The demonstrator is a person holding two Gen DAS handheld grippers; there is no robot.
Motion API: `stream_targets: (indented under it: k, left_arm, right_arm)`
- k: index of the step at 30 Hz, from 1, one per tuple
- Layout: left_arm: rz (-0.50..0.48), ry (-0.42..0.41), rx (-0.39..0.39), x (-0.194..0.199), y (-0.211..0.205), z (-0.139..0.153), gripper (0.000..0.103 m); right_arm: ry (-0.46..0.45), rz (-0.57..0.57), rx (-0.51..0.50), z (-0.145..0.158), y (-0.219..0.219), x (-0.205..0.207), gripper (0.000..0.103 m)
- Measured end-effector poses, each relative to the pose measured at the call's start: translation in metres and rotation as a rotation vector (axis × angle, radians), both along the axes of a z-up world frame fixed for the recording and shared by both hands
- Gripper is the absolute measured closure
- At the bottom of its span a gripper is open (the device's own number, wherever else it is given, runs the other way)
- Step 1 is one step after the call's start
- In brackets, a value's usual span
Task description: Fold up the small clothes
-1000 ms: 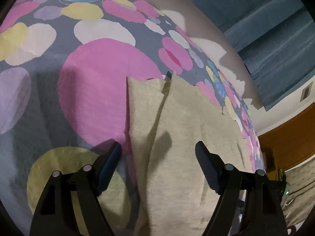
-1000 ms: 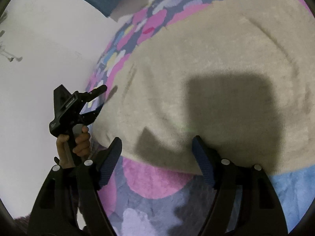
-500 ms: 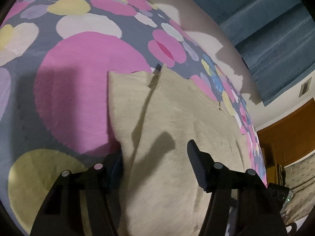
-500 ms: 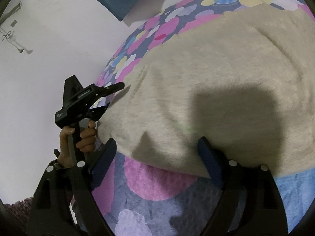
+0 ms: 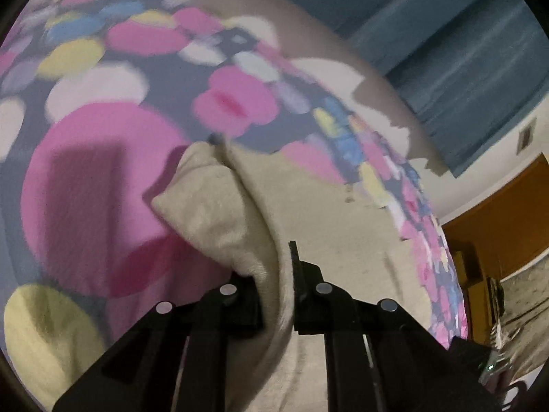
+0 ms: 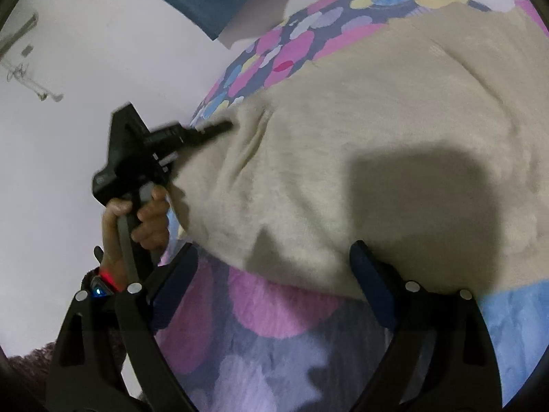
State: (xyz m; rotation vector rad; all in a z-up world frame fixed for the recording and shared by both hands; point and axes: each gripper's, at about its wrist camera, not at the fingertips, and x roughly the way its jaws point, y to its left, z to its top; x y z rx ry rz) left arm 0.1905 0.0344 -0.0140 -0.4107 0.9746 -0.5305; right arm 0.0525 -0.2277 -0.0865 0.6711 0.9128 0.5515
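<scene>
A beige knit garment (image 5: 329, 240) lies on a spotted bedspread (image 5: 103, 158). My left gripper (image 5: 278, 274) is shut on the garment's near edge and lifts a fold of it off the bed. In the right wrist view the same garment (image 6: 377, 137) fills the middle. My right gripper (image 6: 274, 267) is open, its jaws wide apart just in front of the garment's near hem, holding nothing. The left gripper also shows in the right wrist view (image 6: 219, 127), clamped on the garment's left edge.
The bedspread (image 6: 274, 343) has pink, yellow, blue and white spots on grey. A blue curtain (image 5: 463, 51) and a white wall (image 6: 68, 103) lie behind. A wooden door frame (image 5: 497, 213) stands at the right.
My left gripper has closed on the garment's edge and raised it, bunching the cloth. My right gripper stayed open near the hem, shifting slightly.
</scene>
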Motion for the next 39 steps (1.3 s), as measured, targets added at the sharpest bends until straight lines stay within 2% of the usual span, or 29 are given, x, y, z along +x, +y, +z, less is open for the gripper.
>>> stream_targets:
  k: [5, 10, 12, 17, 20, 24, 27, 32, 36, 38, 39]
  left_arm:
    - [-0.056, -0.046, 0.043, -0.004, -0.063, 0.038, 0.091]
    - [-0.132, -0.062, 0.08, -0.013, -0.133, 0.046, 0.091]
    - [-0.159, -0.056, 0.098, -0.016, -0.158, 0.04, 0.091]
    - [-0.207, -0.011, 0.173, -0.024, -0.212, 0.004, 0.091]
    - [-0.213, 0.002, 0.211, -0.03, -0.229, -0.013, 0.091]
    - [-0.21, 0.003, 0.23, -0.035, -0.239, -0.02, 0.09]
    - [-0.217, -0.008, 0.201, -0.039, -0.242, -0.012, 0.081]
    - [-0.277, -0.07, 0.149, -0.055, -0.25, 0.011, 0.052]
    - [-0.31, -0.129, 0.124, -0.077, -0.24, 0.032, 0.046]
    - [-0.305, -0.154, 0.13, -0.085, -0.229, 0.038, 0.038]
    - [-0.29, -0.167, 0.129, -0.091, -0.216, 0.041, 0.037]
  right_arm:
    - [0.007, -0.015, 0.006, 0.01, -0.025, -0.019, 0.013]
    - [0.004, -0.048, 0.04, 0.019, -0.062, -0.041, 0.013]
    - [-0.004, -0.075, 0.05, 0.022, -0.081, -0.051, 0.013]
    - [-0.008, -0.12, 0.053, 0.022, -0.11, -0.072, 0.013]
    - [0.005, -0.148, 0.063, 0.018, -0.123, -0.08, 0.013]
    - [0.011, -0.171, 0.073, 0.015, -0.134, -0.088, 0.013]
    - [0.014, -0.184, 0.085, 0.014, -0.139, -0.09, 0.013]
    - [0.015, -0.203, 0.087, 0.013, -0.142, -0.087, 0.013]
    - [0.018, -0.214, 0.1, 0.015, -0.145, -0.088, 0.013]
    - [0.016, -0.22, 0.115, 0.017, -0.149, -0.09, 0.013]
    - [0.014, -0.223, 0.121, 0.019, -0.151, -0.091, 0.013]
